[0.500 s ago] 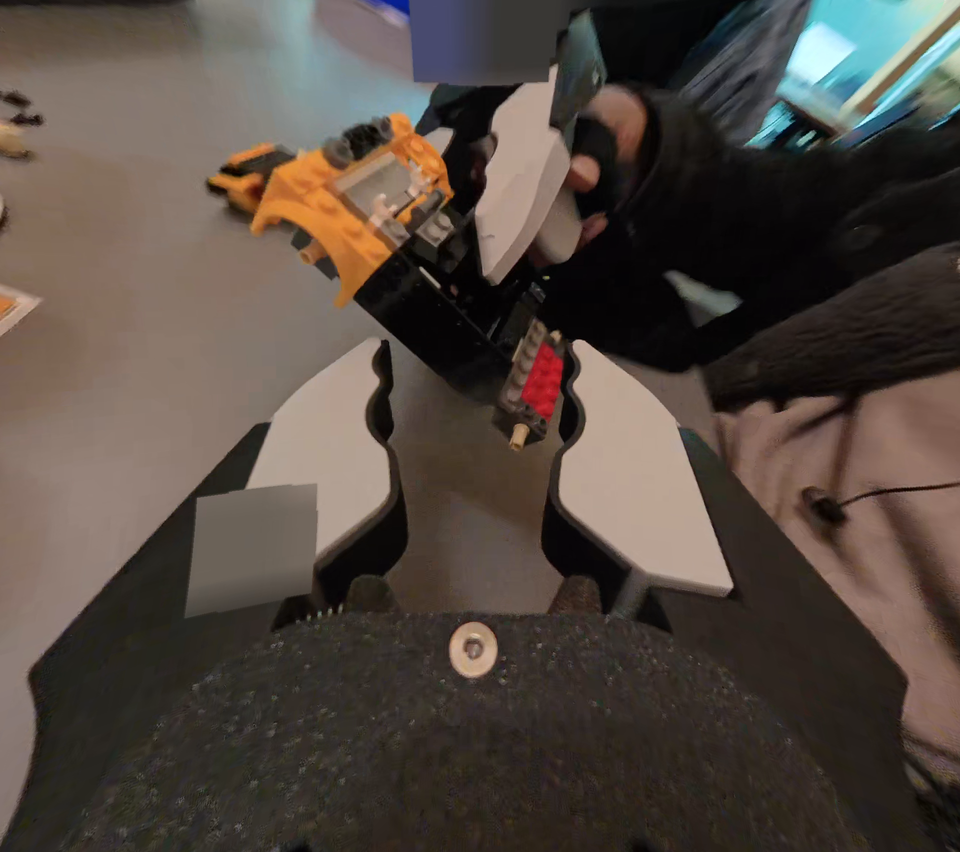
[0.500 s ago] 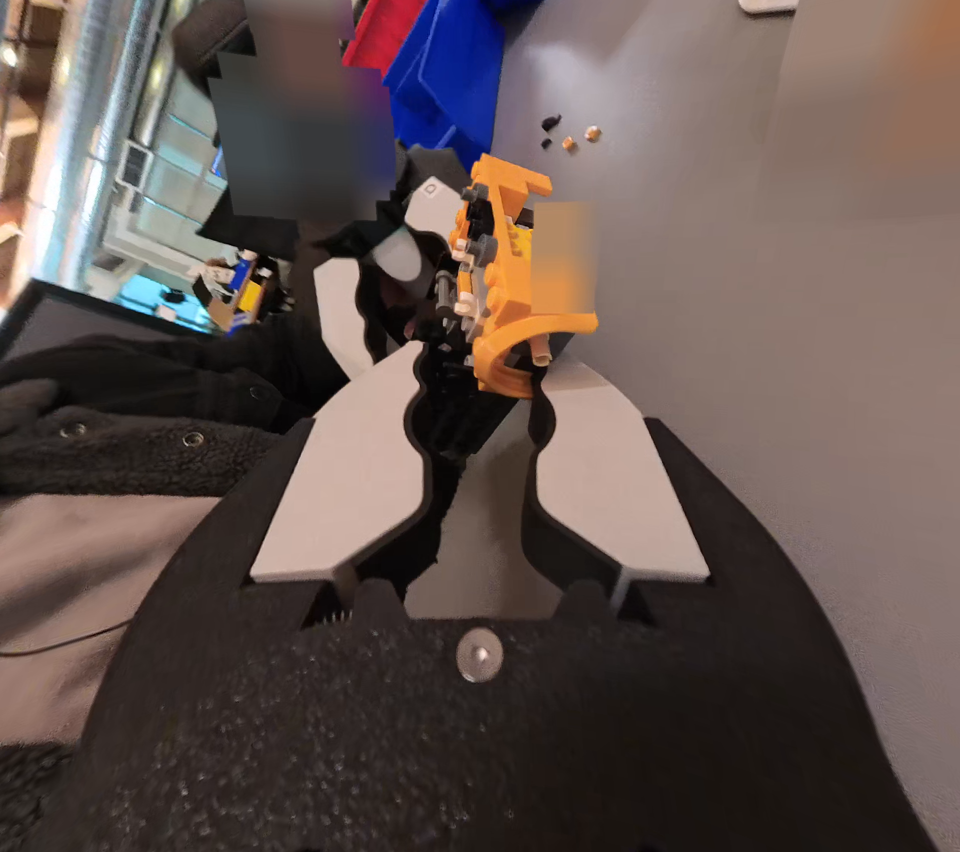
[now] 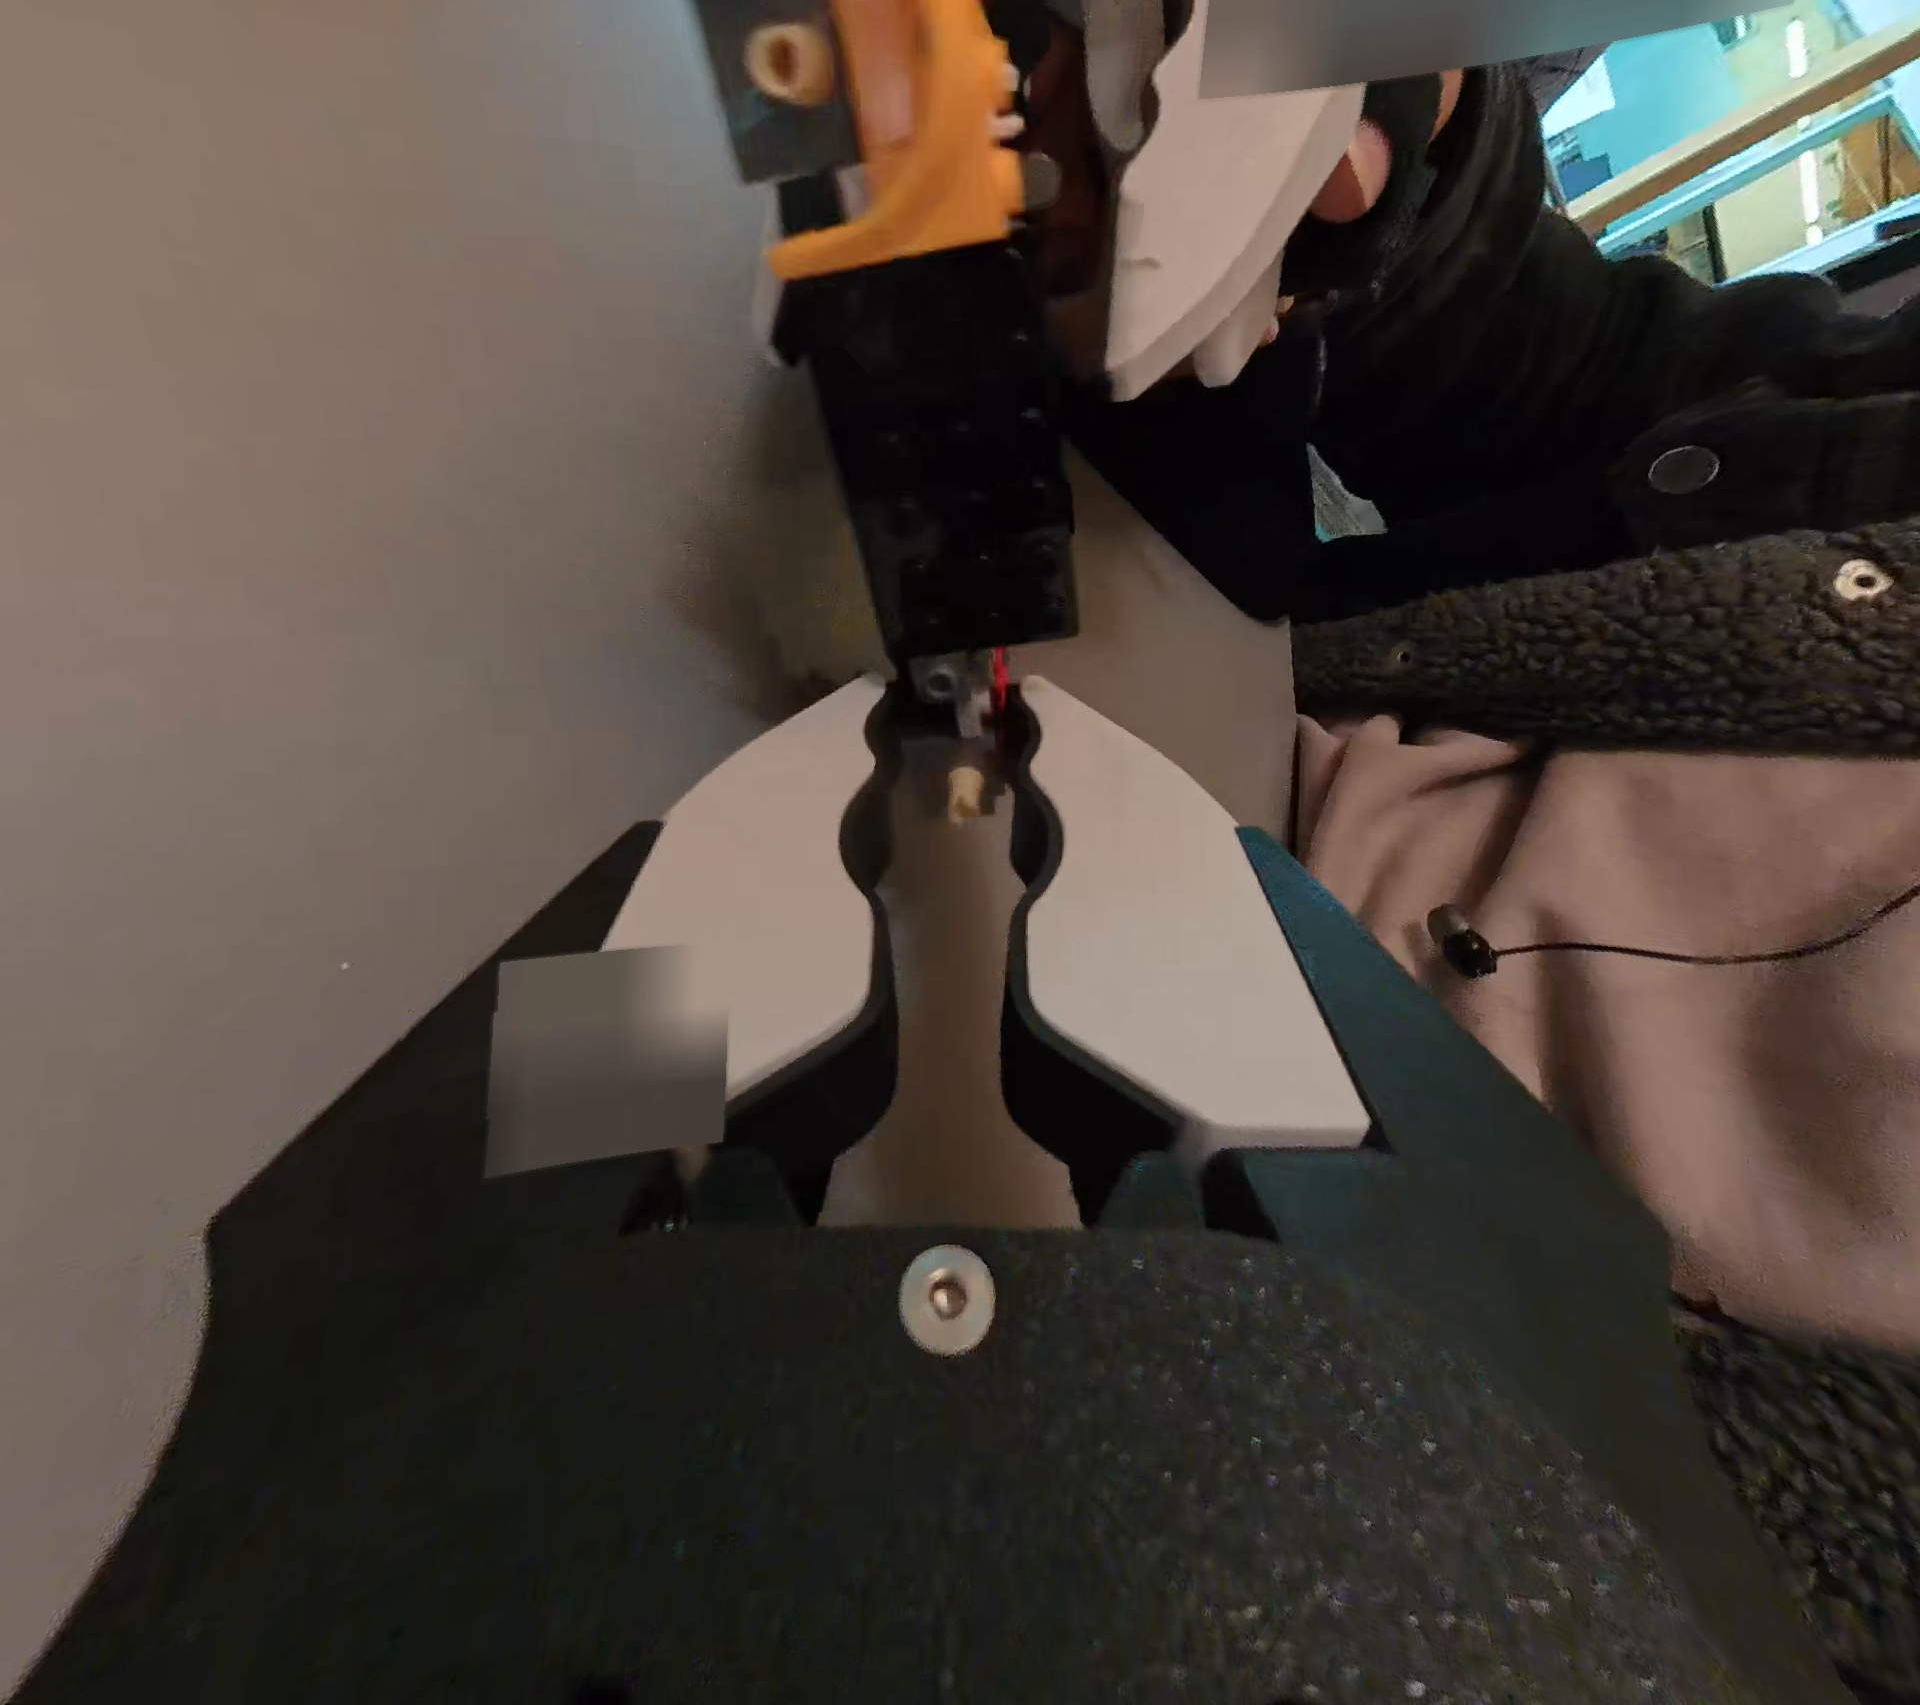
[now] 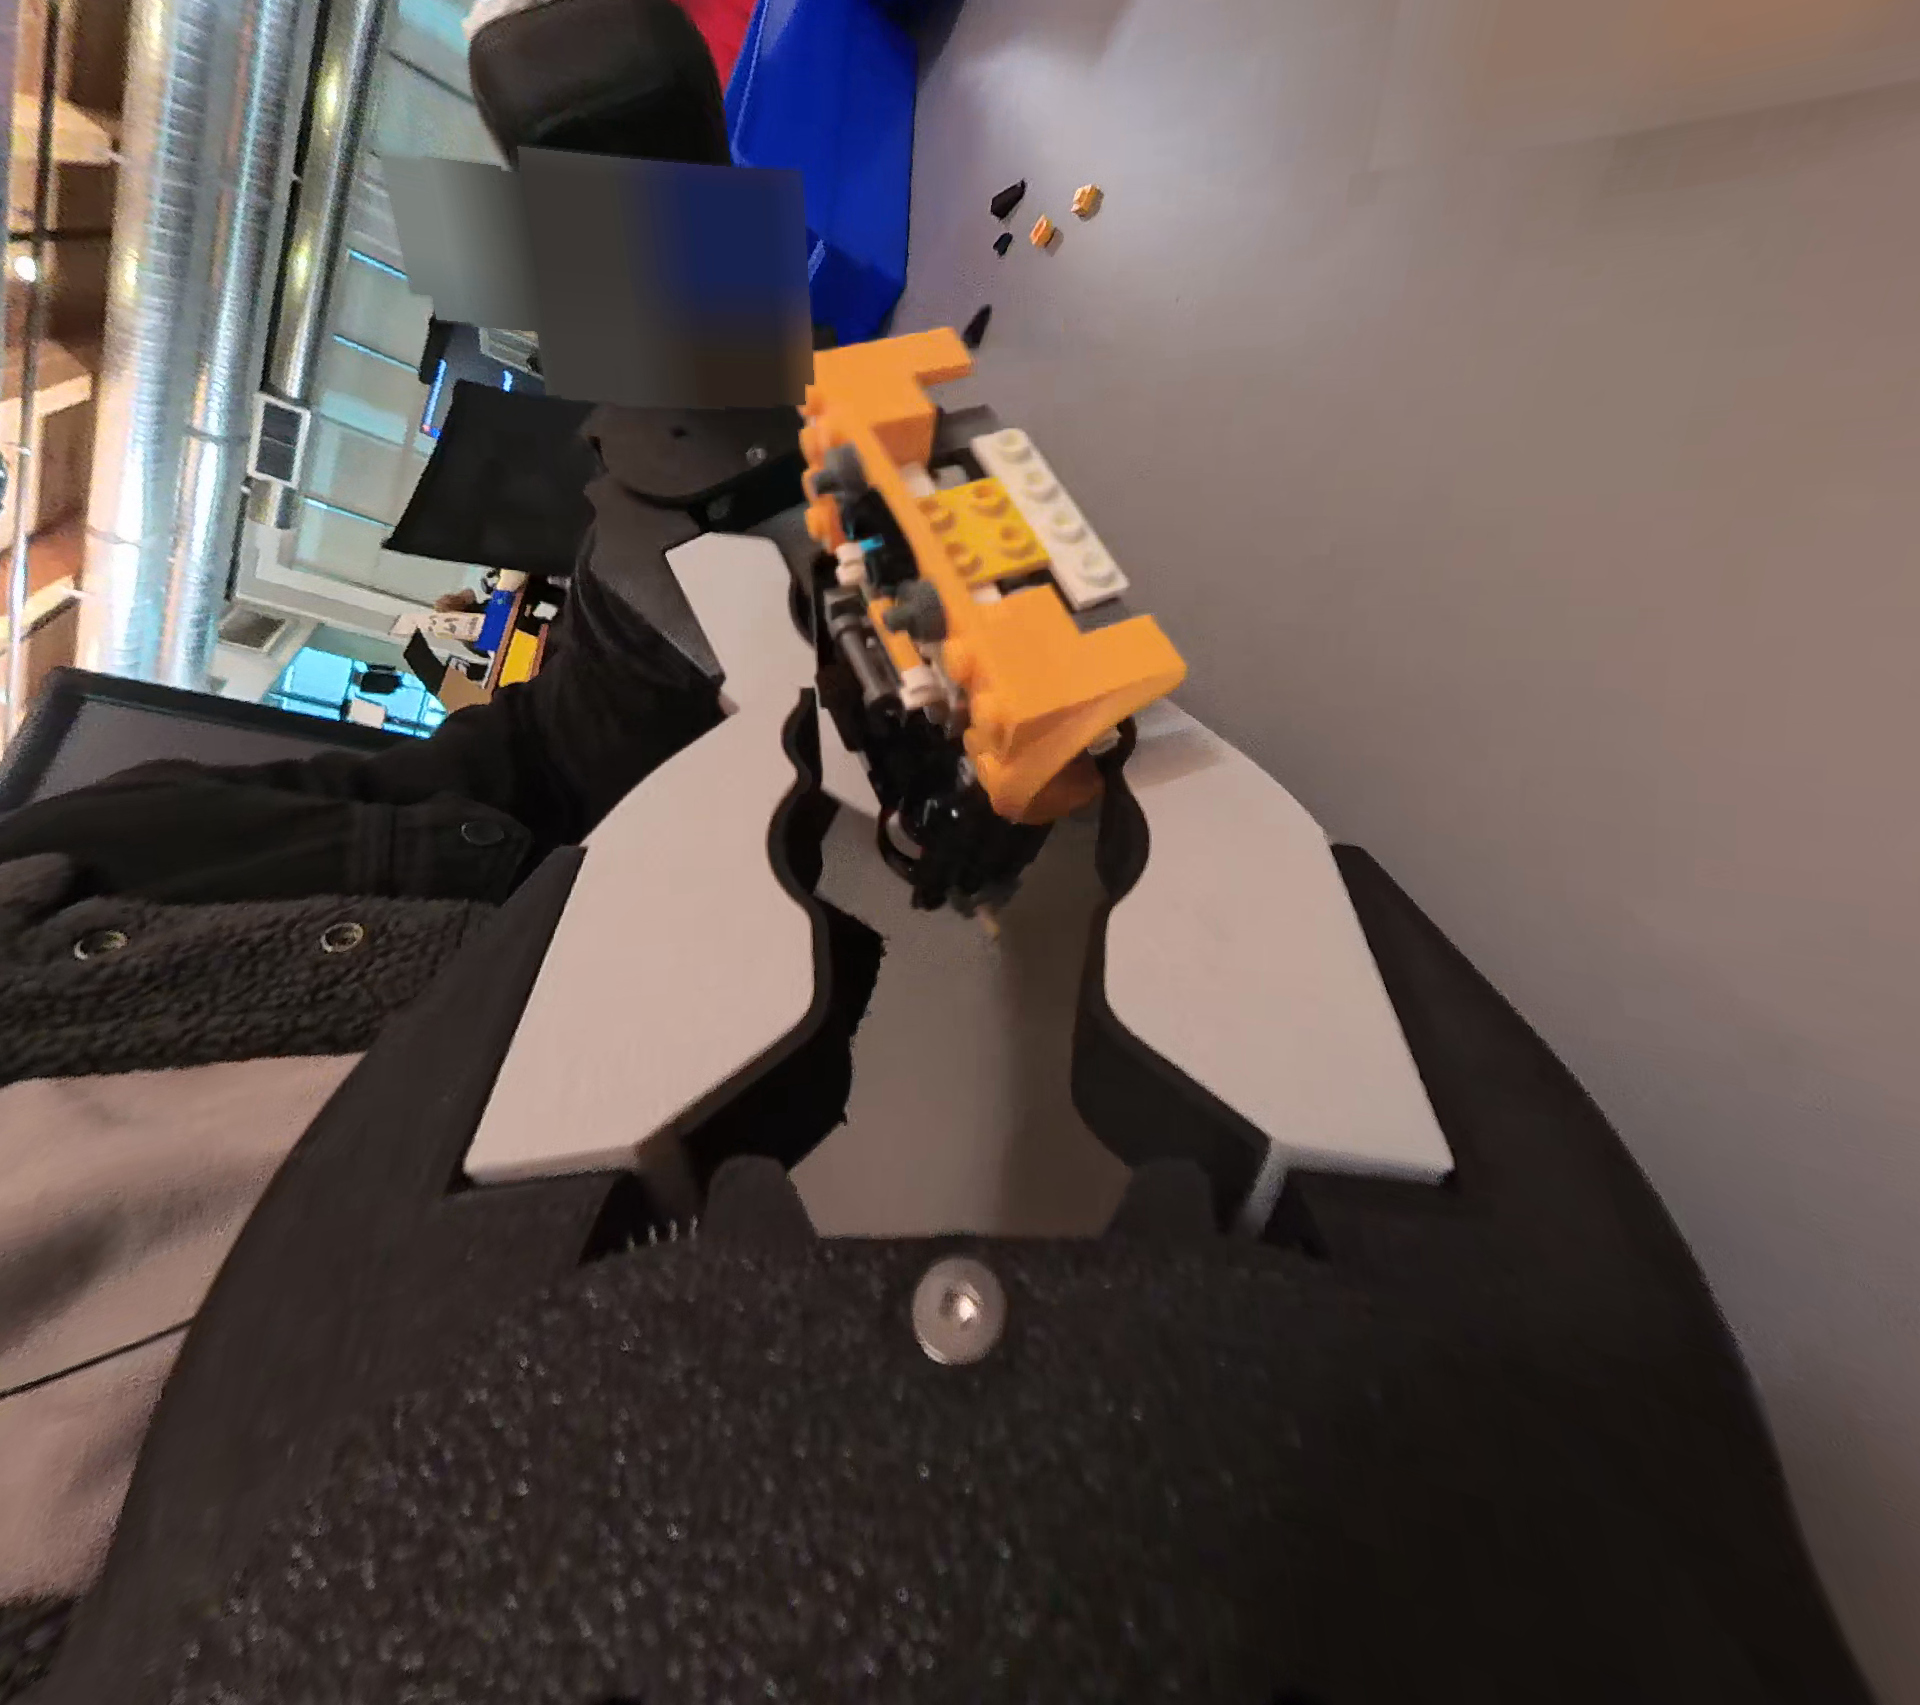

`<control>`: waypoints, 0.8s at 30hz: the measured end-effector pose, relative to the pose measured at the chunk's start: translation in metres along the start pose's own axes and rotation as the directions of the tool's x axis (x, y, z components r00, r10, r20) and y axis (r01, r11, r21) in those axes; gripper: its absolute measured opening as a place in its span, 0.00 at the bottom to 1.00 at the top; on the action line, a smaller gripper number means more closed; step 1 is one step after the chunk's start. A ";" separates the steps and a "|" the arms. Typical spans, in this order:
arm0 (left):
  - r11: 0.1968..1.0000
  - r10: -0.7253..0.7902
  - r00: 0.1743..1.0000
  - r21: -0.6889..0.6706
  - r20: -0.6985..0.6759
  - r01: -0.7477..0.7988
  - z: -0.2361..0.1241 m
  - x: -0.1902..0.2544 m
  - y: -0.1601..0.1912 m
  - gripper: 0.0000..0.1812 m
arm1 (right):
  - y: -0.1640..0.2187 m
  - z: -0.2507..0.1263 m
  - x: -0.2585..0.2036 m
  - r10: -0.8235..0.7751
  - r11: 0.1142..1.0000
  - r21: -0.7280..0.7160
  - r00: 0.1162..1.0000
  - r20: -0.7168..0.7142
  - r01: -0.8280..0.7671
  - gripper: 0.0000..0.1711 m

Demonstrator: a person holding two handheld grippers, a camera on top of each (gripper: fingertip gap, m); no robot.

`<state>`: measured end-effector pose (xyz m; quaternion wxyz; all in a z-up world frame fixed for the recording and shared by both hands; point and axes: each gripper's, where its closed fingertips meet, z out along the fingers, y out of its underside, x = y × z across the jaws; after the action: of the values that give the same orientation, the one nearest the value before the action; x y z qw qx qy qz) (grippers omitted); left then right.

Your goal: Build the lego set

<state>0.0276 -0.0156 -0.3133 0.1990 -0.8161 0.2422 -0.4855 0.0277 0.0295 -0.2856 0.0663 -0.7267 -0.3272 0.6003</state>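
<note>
Both grippers (image 3: 954,699) (image 4: 961,756) are apparently pinching the half-built model (image 4: 966,575) aloft — loose bricks (image 4: 1060,216) are still waiting on the table (image 4: 1558,512).

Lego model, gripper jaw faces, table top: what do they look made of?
Lego model: hard moulded plastic, glossy; studs and crisp edges catch the light.
Left gripper and right gripper jaw faces: matt pale grey panels on a black scalloped backing, likely printed plastic; the backing could be rubber.
Table: smooth grey, low sheen, probably laminate.
</note>
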 end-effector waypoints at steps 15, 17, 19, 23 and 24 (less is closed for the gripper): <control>0.984 -0.178 0.914 -0.047 -0.365 0.173 -0.016 0.026 0.003 0.09 | 0.055 -0.018 -0.025 -0.023 0.952 -0.296 0.987 0.161 0.071 0.33; 0.982 -0.186 0.900 -0.043 -0.394 0.184 -0.019 0.028 0.001 0.09 | 0.070 -0.026 -0.019 -0.141 0.911 -0.372 0.982 0.128 0.180 0.32; 0.981 -0.192 0.901 -0.059 -0.389 0.184 -0.020 0.027 0.004 0.09 | 0.083 -0.036 -0.017 -0.295 0.840 -0.440 0.948 0.122 0.318 0.31; 0.975 -0.208 0.923 -0.139 -0.323 0.170 -0.013 0.018 0.015 0.09 | 0.057 -0.057 0.008 -0.843 0.476 -0.501 0.538 -0.024 0.723 0.34; 0.974 -0.204 0.928 -0.164 -0.311 0.159 -0.010 0.018 0.018 0.09 | 0.050 -0.057 0.008 -0.900 0.383 -0.519 0.436 -0.021 0.764 0.38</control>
<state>0.0222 -0.0414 -0.3065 0.0546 -0.7553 0.2275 -0.6122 0.1002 0.0124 -0.3012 0.2475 -0.5335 -0.7610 0.2740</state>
